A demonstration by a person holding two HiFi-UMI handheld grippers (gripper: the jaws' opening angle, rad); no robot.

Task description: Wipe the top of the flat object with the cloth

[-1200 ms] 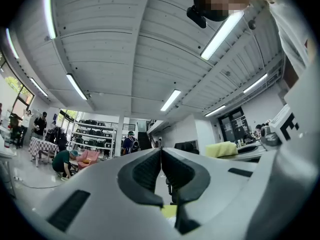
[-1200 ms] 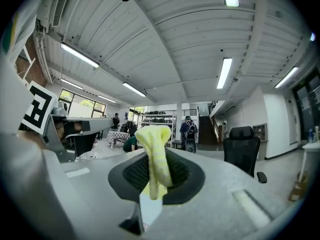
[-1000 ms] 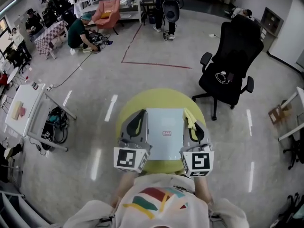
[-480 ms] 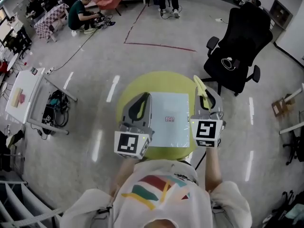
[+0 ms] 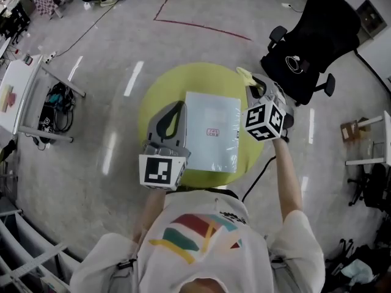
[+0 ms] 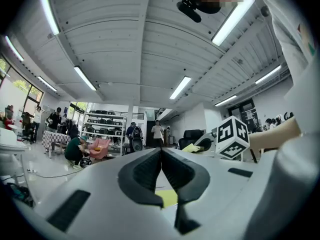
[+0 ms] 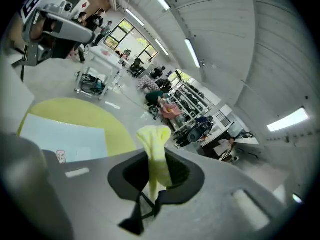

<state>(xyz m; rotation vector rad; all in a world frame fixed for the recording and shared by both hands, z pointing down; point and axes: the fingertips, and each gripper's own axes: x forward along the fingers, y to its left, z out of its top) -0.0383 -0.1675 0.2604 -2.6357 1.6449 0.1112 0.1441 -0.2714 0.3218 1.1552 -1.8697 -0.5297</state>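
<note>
Now, L gripper (image 5: 175,107), jaws pressed together w/ nothing btwn them, sits just left of the pale-blue flat object (image 5: 211,130) lying on the round yellow worktop (image 5: 153,93), while R gripper (image 5: 259,85), near the flat object's far right corner, pinches the yellow cloth (image 5: 247,75).

Bare flat object (image 5: 211,133) between left gripper (image 5: 178,107) and right gripper (image 5: 255,85), office chair (image 5: 314,32) beyond right

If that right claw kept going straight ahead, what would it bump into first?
Probably nothing close. The right claw, shut on the yellow cloth, points past the rim of the round table and out over the floor; the flat object and black chair lie off to the sides. Depth is hard to judge.
</note>
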